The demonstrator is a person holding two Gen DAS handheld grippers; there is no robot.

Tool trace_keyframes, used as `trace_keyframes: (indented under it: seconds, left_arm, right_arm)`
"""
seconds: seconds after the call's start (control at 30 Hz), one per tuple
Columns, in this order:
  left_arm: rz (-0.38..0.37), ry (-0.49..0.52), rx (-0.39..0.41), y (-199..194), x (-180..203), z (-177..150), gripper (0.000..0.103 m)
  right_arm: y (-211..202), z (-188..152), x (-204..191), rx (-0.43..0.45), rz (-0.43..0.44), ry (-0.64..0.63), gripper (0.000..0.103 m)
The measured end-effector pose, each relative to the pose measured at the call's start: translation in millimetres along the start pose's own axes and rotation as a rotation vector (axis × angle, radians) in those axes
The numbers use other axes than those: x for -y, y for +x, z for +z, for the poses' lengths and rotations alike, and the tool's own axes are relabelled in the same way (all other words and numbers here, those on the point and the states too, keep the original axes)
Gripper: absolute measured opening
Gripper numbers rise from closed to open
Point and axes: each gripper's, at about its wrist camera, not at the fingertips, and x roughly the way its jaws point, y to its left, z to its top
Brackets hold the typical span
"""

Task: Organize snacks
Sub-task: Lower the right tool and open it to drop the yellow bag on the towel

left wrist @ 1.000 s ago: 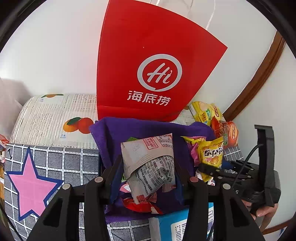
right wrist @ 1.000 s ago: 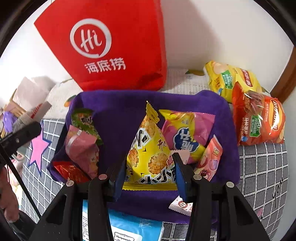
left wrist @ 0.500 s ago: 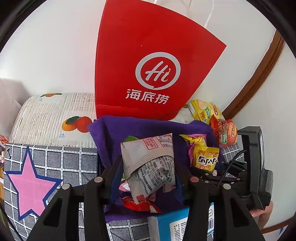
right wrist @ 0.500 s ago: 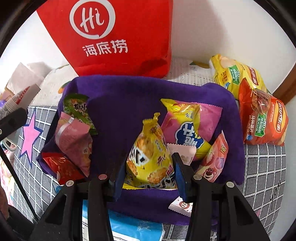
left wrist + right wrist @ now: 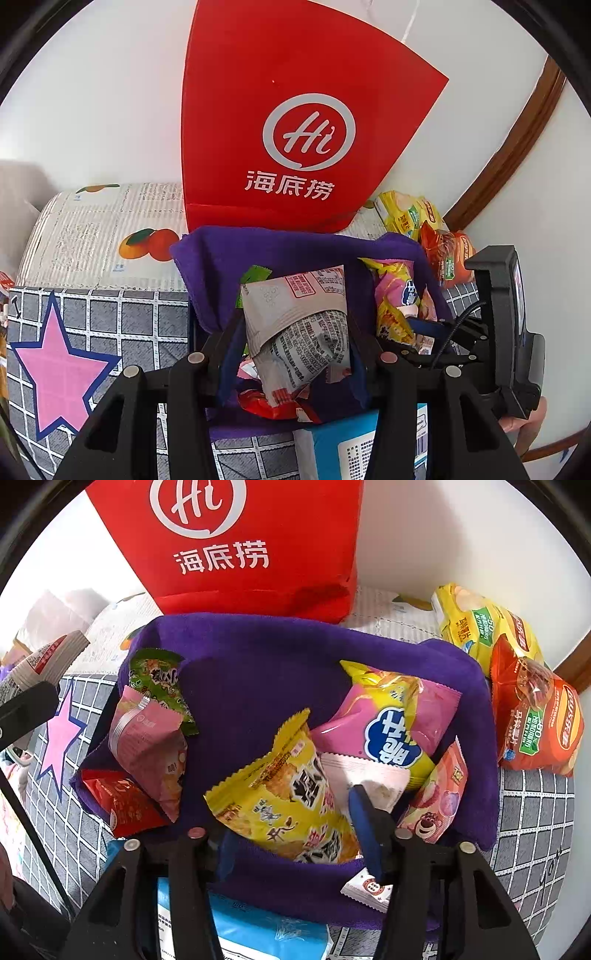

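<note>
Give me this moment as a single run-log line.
left gripper: shut on grey-white packet | right gripper: jaws opening, yellow snack bag between them, in purple-lined box | outside: two chip bags

Blue box [image 5: 258, 930] cut off by bottom edge, print unreadable.

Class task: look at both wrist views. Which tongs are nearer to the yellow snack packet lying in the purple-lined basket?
Right. The right tongs straddle the yellow snack packet, jaws opening around it. The left tongs are shut on a grey printed packet at the basket's other side.
</note>
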Motion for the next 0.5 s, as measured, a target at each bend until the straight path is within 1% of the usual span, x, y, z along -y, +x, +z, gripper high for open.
trace_keyframes:
  seconds: [0.1,0.17,0.33,0.5]
  left_arm:
    - [0.0,0.005,-0.003,1,1,0,0.046]
    - [0.001,0.006,-0.005,2,1,0,0.047]
    - [-0.001,0.013,-0.015,6,4,0,0.047]
    - [-0.027,0.016,-0.048,15,7,-2,0.047]
  right_arm:
    - [-1,0,-1,0.002,-0.003,-0.005,0.057]
    - [-4,0,0,0.009,0.013,-0.001,0.057]
    - [-24,0,3,0.063,0.042,0.019,0.057]
    - [-47,-2,10,0.127,0.036,0.037,0.057]
